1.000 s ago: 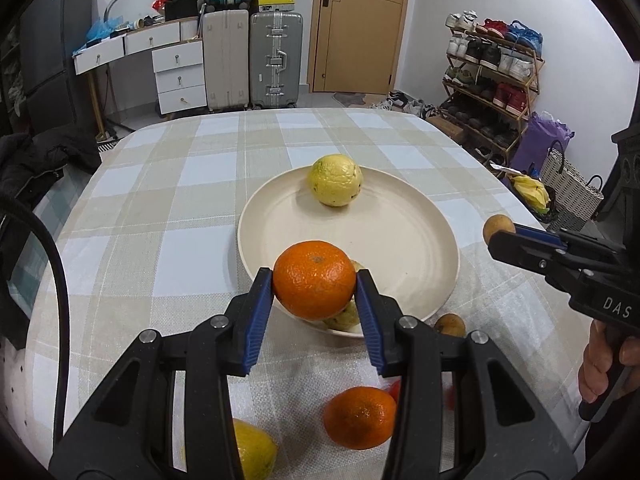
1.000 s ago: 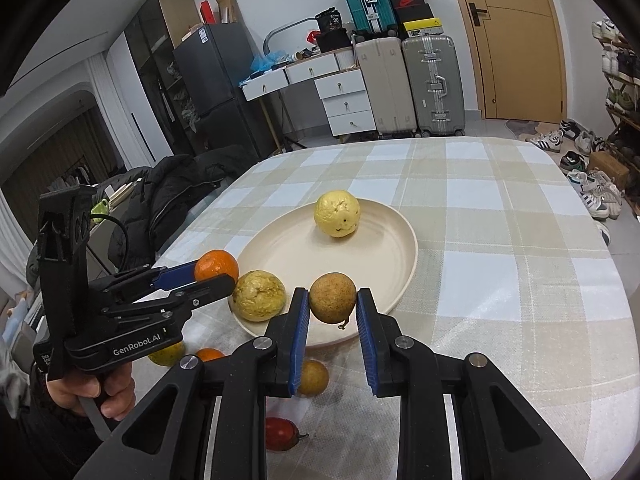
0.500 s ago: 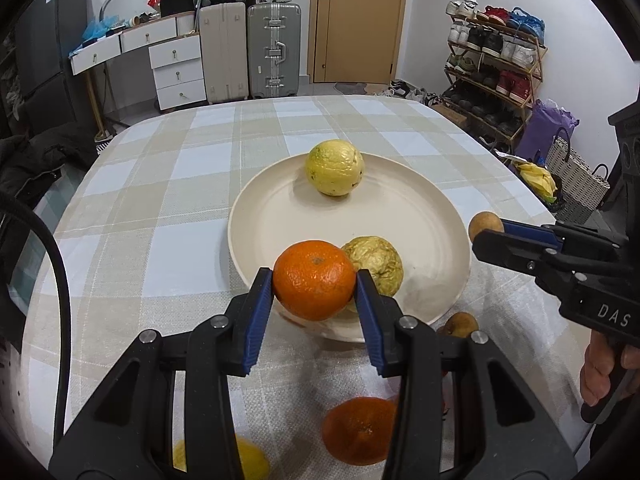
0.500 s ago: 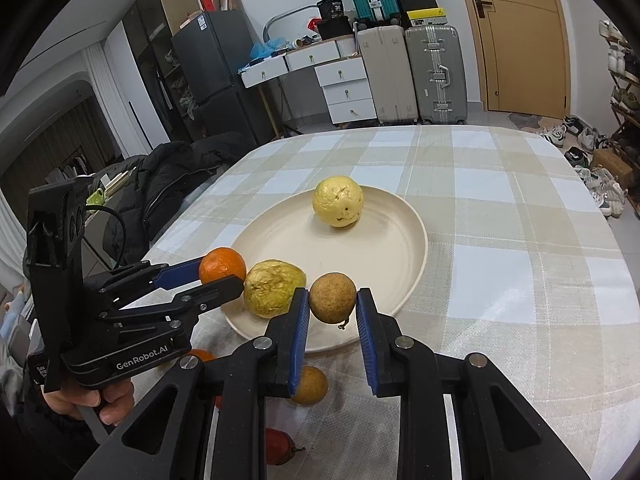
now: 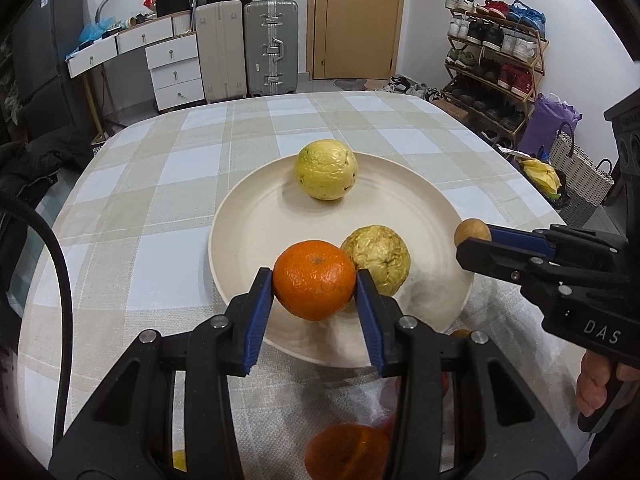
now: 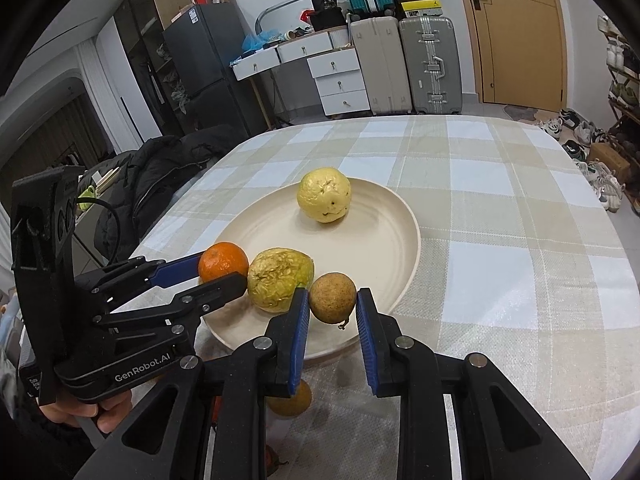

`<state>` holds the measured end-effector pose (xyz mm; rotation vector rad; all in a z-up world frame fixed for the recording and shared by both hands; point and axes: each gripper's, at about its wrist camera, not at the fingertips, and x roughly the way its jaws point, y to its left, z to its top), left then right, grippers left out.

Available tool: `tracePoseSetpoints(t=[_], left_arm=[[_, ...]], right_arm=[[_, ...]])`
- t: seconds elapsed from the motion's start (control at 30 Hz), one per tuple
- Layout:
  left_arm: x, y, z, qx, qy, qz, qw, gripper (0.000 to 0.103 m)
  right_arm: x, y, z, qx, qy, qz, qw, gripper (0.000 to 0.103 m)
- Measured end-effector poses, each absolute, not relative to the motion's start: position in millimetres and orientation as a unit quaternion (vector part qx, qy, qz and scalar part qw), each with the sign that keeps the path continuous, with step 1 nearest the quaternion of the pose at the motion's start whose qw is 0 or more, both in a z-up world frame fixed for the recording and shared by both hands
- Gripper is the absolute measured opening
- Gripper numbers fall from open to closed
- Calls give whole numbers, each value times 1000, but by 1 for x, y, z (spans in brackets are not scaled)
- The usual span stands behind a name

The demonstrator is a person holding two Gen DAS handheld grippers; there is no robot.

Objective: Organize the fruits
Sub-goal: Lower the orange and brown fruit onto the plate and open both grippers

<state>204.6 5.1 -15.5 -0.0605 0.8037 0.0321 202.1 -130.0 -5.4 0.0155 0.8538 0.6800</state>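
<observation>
While the left hand-held gripper (image 5: 315,280) squeezes an orange (image 5: 315,279) between its two blue pads, it holds the fruit just above the near edge of a big cream plate (image 5: 256,216). The plate sits on a surface covered with a checked cloth (image 5: 160,184). Two bumpy yellow fruits are on the plate. One yellow fruit (image 5: 326,169) sits at the far side. The other wrinkly yellow fruit (image 5: 376,254) sits near the front, just to the right of the orange and very close to it.

The right hand-held gripper (image 6: 332,300) is closed on a small round brown fruit (image 6: 332,297). It holds this fruit over the near right edge of the plate, just beside the wrinkly yellow fruit. In the left wrist view the same brown fruit (image 5: 472,232) pokes out past the plate's right rim.

More fruit lies on the cloth near the plate, under the two tools. There is a second orange (image 5: 346,450), blurry and half hidden, and another small brown fruit (image 6: 290,402). A bit of something red (image 6: 274,462) shows there too, but I cannot tell what it is.
</observation>
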Motion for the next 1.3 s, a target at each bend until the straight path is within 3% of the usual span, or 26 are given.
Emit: tracePoseSetpoints(t=[1.0,1.13,1.27,1.3], left_arm=[[207,3,-24,-31,393,26,918,39],[195,4,-15,-31,378,20,925,43],[175,10,-2,-43,347,17,937,65],[169,11,2,-45,340,14,939,67]], right_arm=[[209,-117,-18,-12,411,303,860,26],[203,-121,-14,-8,404,304,863,40],[193,-128,-4,7,386,310,869,82],[190,-131,0,14,378,313,871,86]])
